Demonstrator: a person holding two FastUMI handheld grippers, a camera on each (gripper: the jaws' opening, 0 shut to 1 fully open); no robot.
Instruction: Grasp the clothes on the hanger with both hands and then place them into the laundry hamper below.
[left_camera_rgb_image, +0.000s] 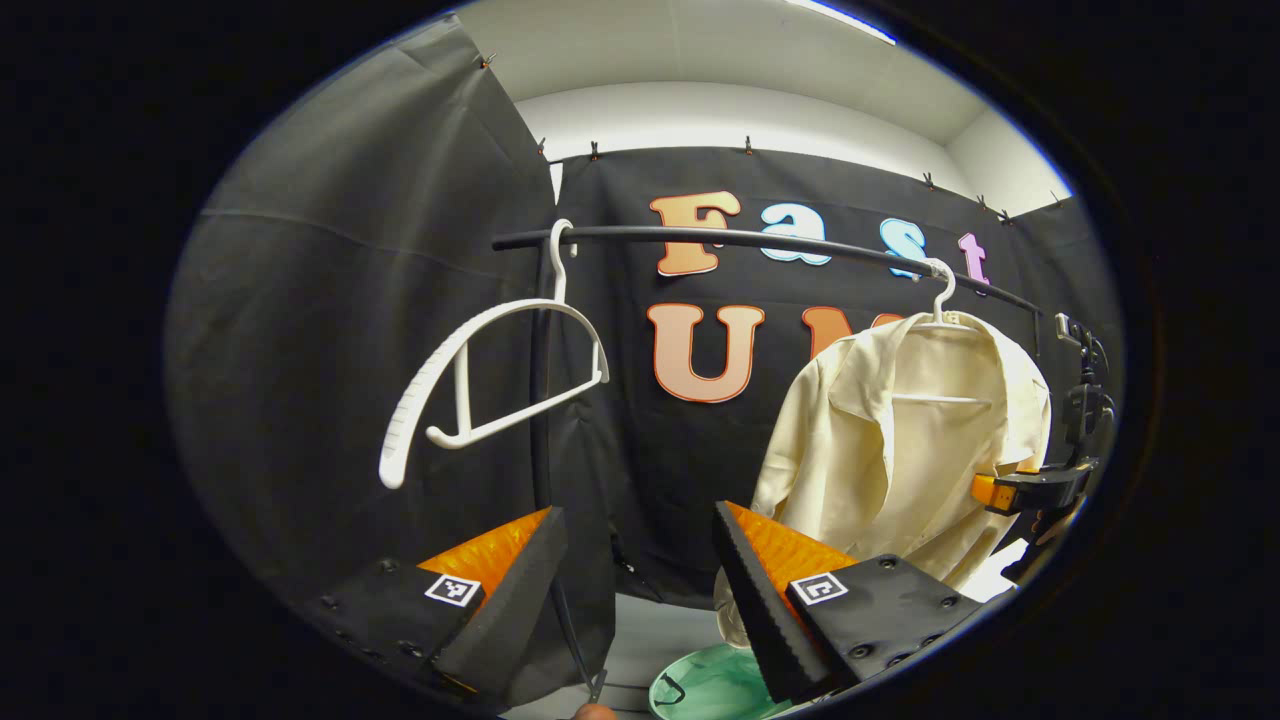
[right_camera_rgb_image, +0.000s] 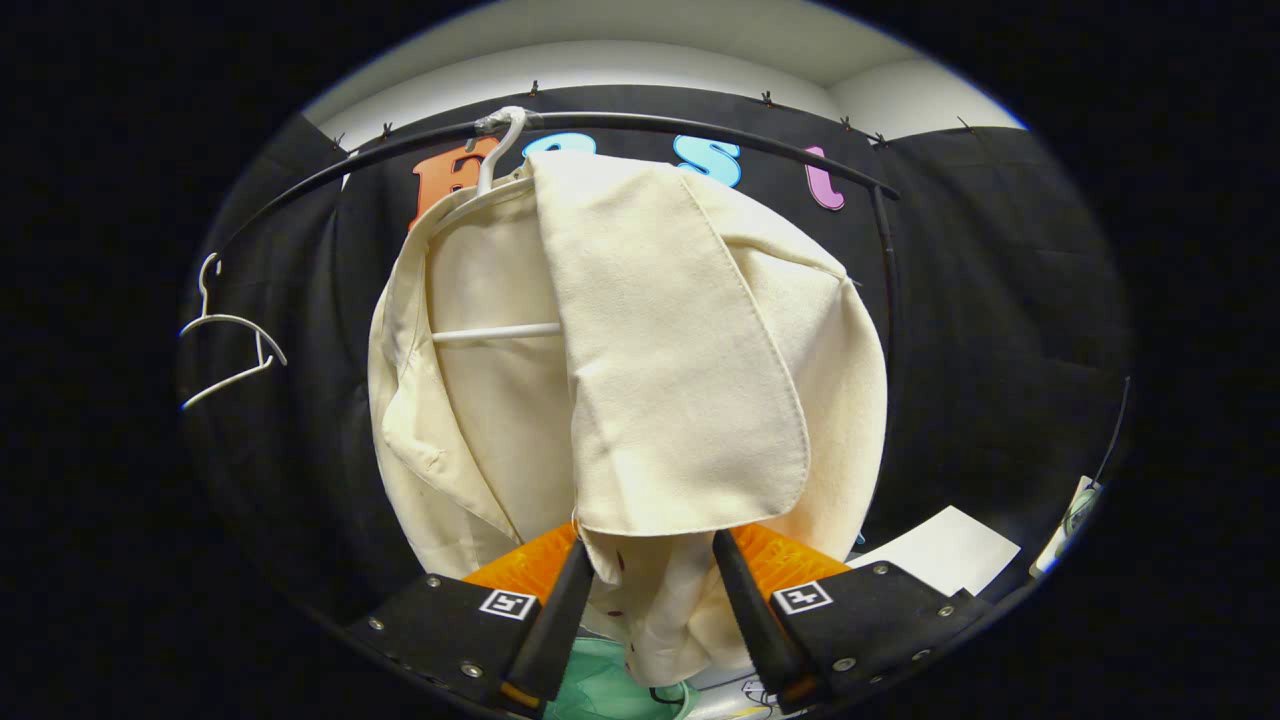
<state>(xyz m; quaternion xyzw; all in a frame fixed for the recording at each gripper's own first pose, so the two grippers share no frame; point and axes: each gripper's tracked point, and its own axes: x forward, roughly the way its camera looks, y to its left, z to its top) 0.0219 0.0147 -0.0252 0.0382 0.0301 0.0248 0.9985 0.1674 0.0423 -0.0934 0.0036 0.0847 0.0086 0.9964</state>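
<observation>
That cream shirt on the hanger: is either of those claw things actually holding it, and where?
The right gripper has the cream shirt's lower front edge between its fingers, but a firm pinch cannot be told. The left gripper is open, holding nothing.

Bright overhead light, fisheye-warped edges

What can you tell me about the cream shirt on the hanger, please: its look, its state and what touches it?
The cream woven-cloth shirt hangs on a white plastic hanger hooked over the black metal rail. Its front is open, showing the hanger's crossbar, and one panel is folded across the front, with a stitched hem. Its lower part hangs between the fingers of the right hand-held gripper, whose jaws look open around it, not pressing. A green laundry hamper lies below. The left hand-held gripper is open and apart from it.
</observation>
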